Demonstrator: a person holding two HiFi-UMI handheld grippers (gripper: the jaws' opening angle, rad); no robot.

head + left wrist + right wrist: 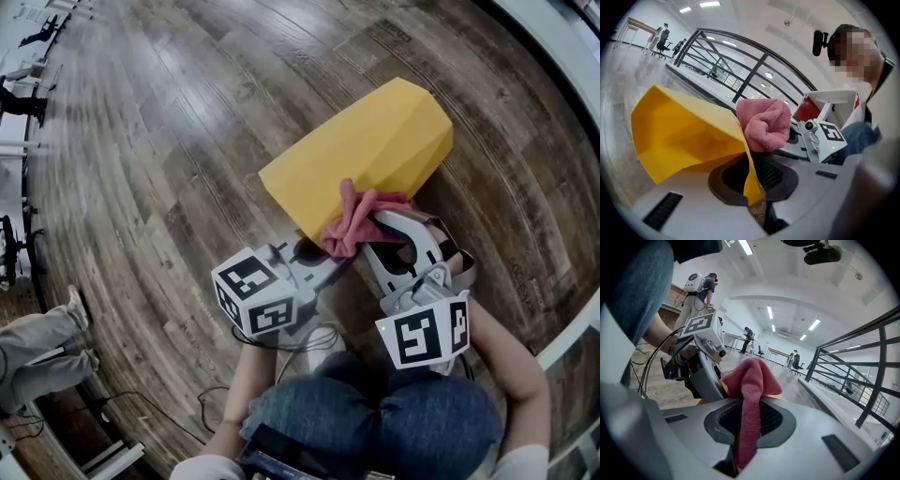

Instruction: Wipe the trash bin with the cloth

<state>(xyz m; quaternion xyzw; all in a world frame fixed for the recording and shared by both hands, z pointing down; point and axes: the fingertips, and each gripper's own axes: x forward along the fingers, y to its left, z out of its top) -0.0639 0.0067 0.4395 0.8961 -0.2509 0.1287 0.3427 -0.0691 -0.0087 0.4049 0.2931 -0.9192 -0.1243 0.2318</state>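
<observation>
Tilting over the wooden floor [187, 112], the yellow trash bin [375, 150] is steadied by the left tool [317, 251] pinching its rim at 7 o'clock, so the right tool [380, 225], clamped on the pink cloth [352, 220], can rub beside it.

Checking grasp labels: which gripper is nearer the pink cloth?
Right. The right gripper is shut on the cloth; the left gripper clamps the rim of the yellow bin, just beside it.

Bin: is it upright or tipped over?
Tipped: the bin lies on its side over the floor, with the left gripper shut on its rim.
</observation>
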